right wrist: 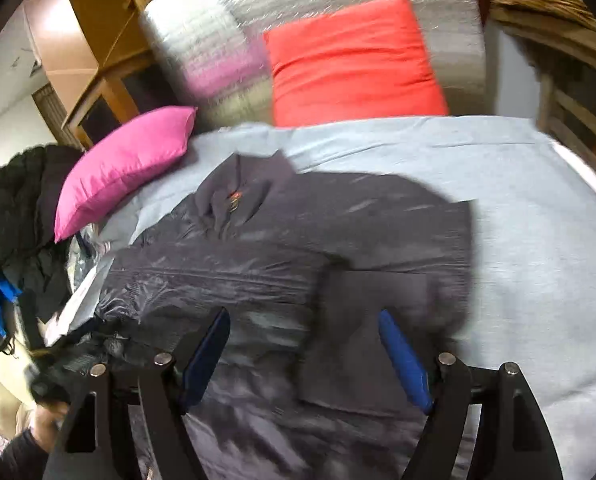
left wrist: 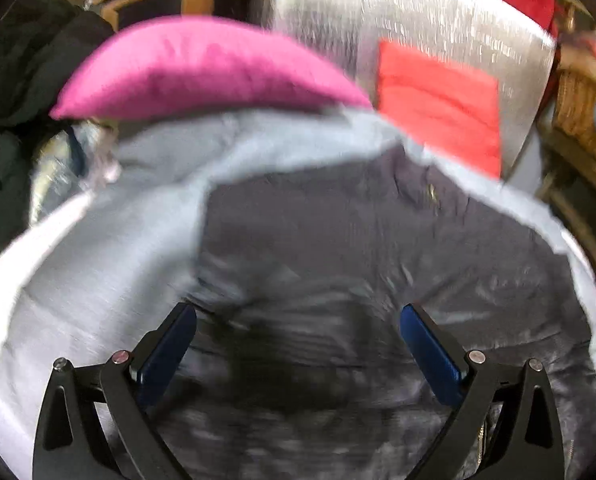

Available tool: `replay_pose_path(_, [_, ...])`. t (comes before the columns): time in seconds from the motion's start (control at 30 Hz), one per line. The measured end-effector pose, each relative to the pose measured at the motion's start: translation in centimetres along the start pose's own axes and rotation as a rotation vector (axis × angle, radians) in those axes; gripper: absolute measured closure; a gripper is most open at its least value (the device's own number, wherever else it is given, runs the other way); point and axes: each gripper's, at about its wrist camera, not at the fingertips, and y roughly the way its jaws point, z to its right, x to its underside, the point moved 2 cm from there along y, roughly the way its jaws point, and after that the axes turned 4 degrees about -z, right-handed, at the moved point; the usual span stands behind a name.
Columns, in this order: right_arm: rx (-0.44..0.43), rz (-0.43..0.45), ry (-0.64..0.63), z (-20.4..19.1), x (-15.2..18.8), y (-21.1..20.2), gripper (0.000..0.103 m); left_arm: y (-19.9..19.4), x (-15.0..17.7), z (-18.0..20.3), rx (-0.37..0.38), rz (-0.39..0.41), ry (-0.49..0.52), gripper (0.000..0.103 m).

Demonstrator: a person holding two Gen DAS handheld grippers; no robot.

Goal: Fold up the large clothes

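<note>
Jacket: one dark puffy jacket (right wrist: 281,248) is lying across the middle of the right wrist frame on the pale blue bed (right wrist: 518,220), collar pointing up-frame, one flap already sitting folded over at lower centre.
Left tool: the left tool (left wrist: 298,344) is standing spread at the bottom of its frame, nothing pinched, jacket fabric showing below the gap.
Right tool: the right tool (right wrist: 304,348) is also standing wide apart, pinching nothing.
Risk, flap: the slick shell is looking slippery; I'm guessing the folded flap could be sliding open with neither tool pressing it.
Risk, pile: the dark clothes heap (right wrist: 13,216) at the left edge is crowding the jacket's side, so a tool reaching there could be catching the wrong cloth.
Risk, blur: both views are smearing, so seams are hard to judge.
Count: one jacket, two tools, one pink pillow (right wrist: 125,164), one red pillow (right wrist: 350,60).
</note>
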Motion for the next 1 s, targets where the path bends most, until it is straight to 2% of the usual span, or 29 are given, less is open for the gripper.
replay_pose_path(0.07, [0.029, 0.009, 0.073, 3.4, 0.3, -0.8, 0.023, 0.0, -0.5, -2.4, -0.015, -0.014, -0.031, 0.002])
replay_pose_path(0.1, [0.030, -0.004, 0.139, 5.5, 0.6, -0.7, 0.023, 0.7, -0.6, -4.1, -0.035, -0.047, -0.068, 0.002])
replay_pose_path(0.2, [-0.018, -0.053, 0.260, 9.4, 1.9, 0.4, 0.023, 3.1, 0.1, -7.1, -0.028, -0.148, -0.169, 0.003])
replay_pose_path(0.27, [-0.050, -0.080, 0.263, 9.6, 2.1, 1.4, 0.023, 4.5, 1.0, -7.9, -0.005, -0.201, -0.213, 0.003])
replay_pose_path(0.37, [-0.118, -0.117, 0.212, 8.0, 1.7, 3.2, 0.024, 5.0, 1.6, -7.4, 0.012, -0.197, -0.192, 0.004])
replay_pose_path(0.4, [-0.128, -0.147, 0.184, 7.2, 1.9, 3.9, 0.024, 5.3, 1.6, -7.1, 0.026, -0.204, -0.177, 0.012])
replay_pose_path(0.43, [-0.124, -0.173, 0.164, 6.8, 2.1, 4.7, 0.029, 5.5, 1.6, -6.9, 0.033, -0.211, -0.160, 0.019])
replay_pose_path(0.47, [-0.103, -0.207, 0.128, 6.2, 2.5, 5.6, 0.042, 5.5, 1.6, -6.8, 0.031, -0.212, -0.149, 0.021])
replay_pose_path(0.5, [-0.084, -0.205, 0.106, 5.9, 2.6, 5.7, 0.044, 5.6, 1.6, -6.5, 0.039, -0.211, -0.143, 0.032])
replay_pose_path(0.53, [-0.090, -0.202, 0.095, 5.6, 2.5, 5.5, 0.060, 5.7, 1.4, -6.2, 0.067, -0.216, -0.135, 0.056])
replay_pose_path(0.57, [-0.080, -0.190, 0.084, 5.0, 2.1, 4.8, 0.069, 5.4, 1.2, -5.8, 0.079, -0.228, -0.132, 0.062])
replay_pose_path(0.6, [-0.047, -0.158, 0.040, 4.2, 1.6, 3.7, 0.073, 4.9, 1.0, -5.8, 0.066, -0.220, -0.128, 0.069])
replay_pose_path(0.63, [-0.040, -0.141, 0.024, 3.7, 1.4, 3.0, 0.075, 4.2, 0.8, -5.3, 0.051, -0.197, -0.109, 0.071])
replay_pose_path(0.67, [-0.044, -0.131, 0.010, 3.3, 1.1, 2.2, 0.075, 3.8, 0.7, -5.5, 0.048, -0.186, -0.098, 0.072])
replay_pose_path(0.73, [-0.024, -0.141, 0.020, 4.1, 1.4, 2.4, 0.075, 5.3, 1.9, -5.3, 0.052, -0.228, -0.076, 0.068])
replay_pose_path(0.77, [-0.008, -0.187, 0.051, 4.8, 2.1, 4.0, 0.066, 5.6, 2.1, -5.6, 0.048, -0.220, -0.076, 0.064])
replay_pose_path(0.8, [0.004, -0.210, 0.089, 5.8, 2.7, 5.0, 0.055, 5.4, 2.1, -5.7, 0.035, -0.204, -0.080, 0.053])
replay_pose_path(0.83, [0.000, -0.187, 0.114, 6.0, 2.4, 5.2, 0.035, 5.0, 1.8, -6.0, 0.021, -0.203, -0.095, 0.048])
replay_pose_path(0.9, [-0.088, -0.127, 0.160, 6.6, 1.9, 3.6, 0.033, 3.9, 1.0, -6.7, 0.052, -0.189, -0.126, 0.039])
replay_pose_path(1.0, [-0.089, -0.060, 0.155, 7.5, 0.5, 1.8, 0.032, 2.7, -1.1, -7.7, 0.112, -0.121, -0.170, 0.023])
